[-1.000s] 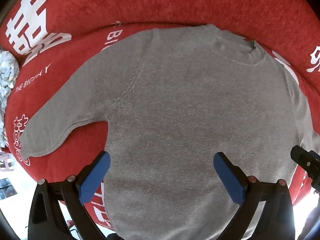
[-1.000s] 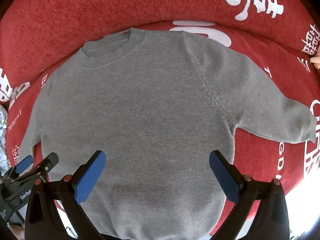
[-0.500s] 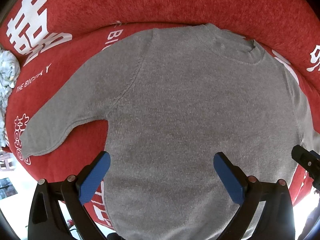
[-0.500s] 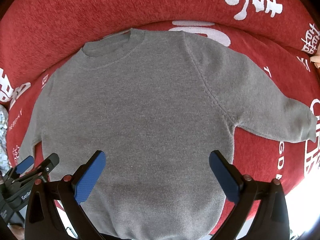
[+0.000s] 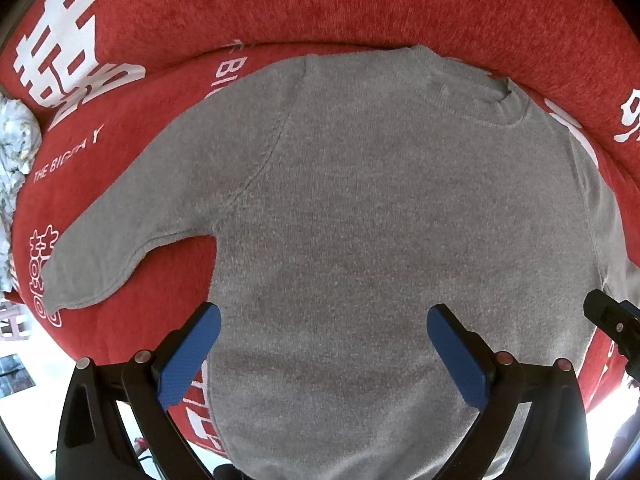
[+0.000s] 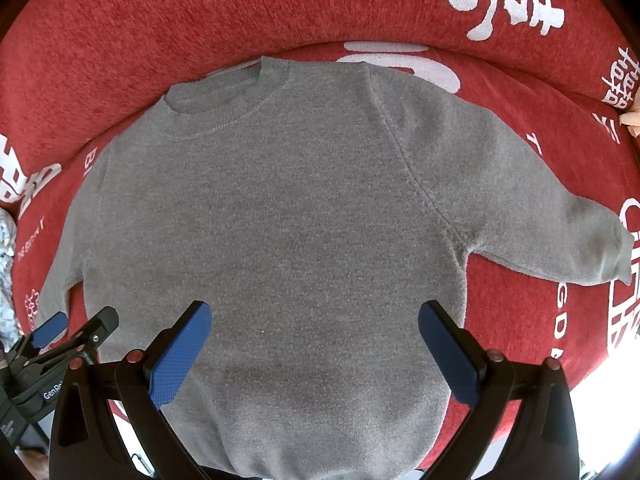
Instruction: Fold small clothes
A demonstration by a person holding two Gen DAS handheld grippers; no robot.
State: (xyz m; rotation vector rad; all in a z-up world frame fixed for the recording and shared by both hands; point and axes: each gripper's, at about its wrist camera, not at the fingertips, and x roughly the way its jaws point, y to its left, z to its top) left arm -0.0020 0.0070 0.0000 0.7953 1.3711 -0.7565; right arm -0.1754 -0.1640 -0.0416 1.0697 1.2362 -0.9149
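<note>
A small grey sweater lies flat, front up, on a red cushion, neck toward the back, both sleeves spread out; it also shows in the right wrist view. My left gripper is open and empty above the sweater's lower left part, near the hem. My right gripper is open and empty above the lower right part. The left sleeve points left, the right sleeve points right. The left gripper also shows at the right view's lower left.
The red cushion has white lettering and a raised red backrest behind the sweater. A patterned cloth lies at the far left. The cushion's front edge drops off just below the hem.
Both views have shifted very slightly; the sweater and both open grippers stay about where they were.
</note>
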